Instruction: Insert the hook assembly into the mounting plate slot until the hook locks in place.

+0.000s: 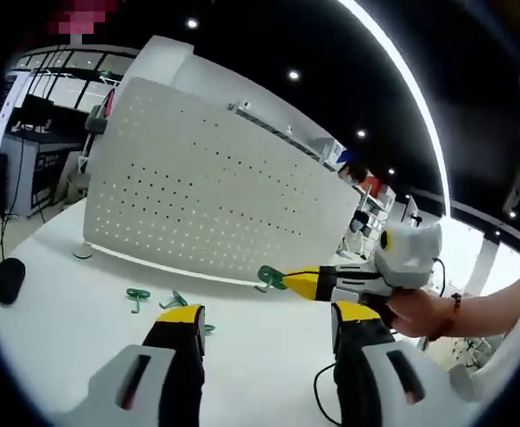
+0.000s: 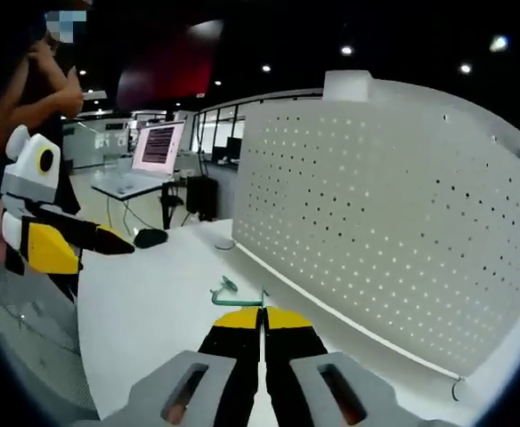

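We take the white perforated mounting plate [image 1: 215,200] as our landmark; it stands upright on the white worktop [image 1: 73,320]. In the left gripper view, our left gripper [image 1: 269,334] hovers in front of the plate with its jaws spread wide apart and nothing between them. Two loose green hooks [image 1: 138,297] lie on the worktop just in front of the plate's lower edge, between the plate and our left jaws. Our right gripper [image 1: 288,281] comes in from the right, a hand [image 1: 418,313] around it, and it carries a green hook assembly [image 1: 270,278] at its tip, close to the plate's bottom edge; we cannot tell whether the hook touches the plate.

In the right gripper view, our right gripper [image 2: 262,322] has its jaws pressed together on the hook assembly [image 2: 233,297], which sticks out ahead, just short of the mounting plate [image 2: 394,213]. The left gripper [image 2: 109,240] shows well to the left of the plate, open. A person stands behind it.
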{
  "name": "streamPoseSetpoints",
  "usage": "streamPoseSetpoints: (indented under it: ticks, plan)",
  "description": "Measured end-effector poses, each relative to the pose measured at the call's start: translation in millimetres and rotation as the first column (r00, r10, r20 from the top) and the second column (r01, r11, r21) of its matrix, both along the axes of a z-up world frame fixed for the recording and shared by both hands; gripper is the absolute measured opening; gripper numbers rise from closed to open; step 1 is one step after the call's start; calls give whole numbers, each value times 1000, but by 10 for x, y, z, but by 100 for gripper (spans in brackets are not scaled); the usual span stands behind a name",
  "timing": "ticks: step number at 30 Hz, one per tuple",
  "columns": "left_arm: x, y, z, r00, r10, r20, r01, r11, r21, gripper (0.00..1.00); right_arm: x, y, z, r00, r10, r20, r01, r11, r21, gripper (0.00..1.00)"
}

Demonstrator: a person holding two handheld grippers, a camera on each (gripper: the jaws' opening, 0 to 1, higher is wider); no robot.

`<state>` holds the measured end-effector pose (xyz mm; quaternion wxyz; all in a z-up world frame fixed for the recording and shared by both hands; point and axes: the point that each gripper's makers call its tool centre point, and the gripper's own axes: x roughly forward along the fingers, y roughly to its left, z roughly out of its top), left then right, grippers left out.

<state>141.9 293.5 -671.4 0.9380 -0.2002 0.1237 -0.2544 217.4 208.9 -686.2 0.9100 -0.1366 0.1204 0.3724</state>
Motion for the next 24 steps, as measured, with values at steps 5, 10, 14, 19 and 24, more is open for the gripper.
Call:
streamPoseSetpoints:
  ticks: [5, 10, 14, 19, 24]
  plan:
    - [40, 6, 44, 1000, 18, -13, -18, 999, -51, 54, -56, 16, 92, 1000, 6, 21, -7, 1000, 19, 0]
    - [60, -42, 75, 999, 5, -47, -9, 995, -96, 49, -77, 6, 90, 1000, 2, 17, -2, 1000, 28, 0]
    - [91, -74, 99, 998, -4, -67, -5, 989, -147, 47, -131, -3, 155, 1000, -7, 25, 6, 999, 46, 0]
    - [110, -168, 91, 994, -37, -105, 13, 975, -223, 41, -187, 3, 243, 999, -14, 41, 11, 997, 78, 0]
    - [112, -246, 91, 991, -59, -122, 27, 967, -253, 42, -241, 37, 296, 999, -7, 52, 2, 995, 99, 0]
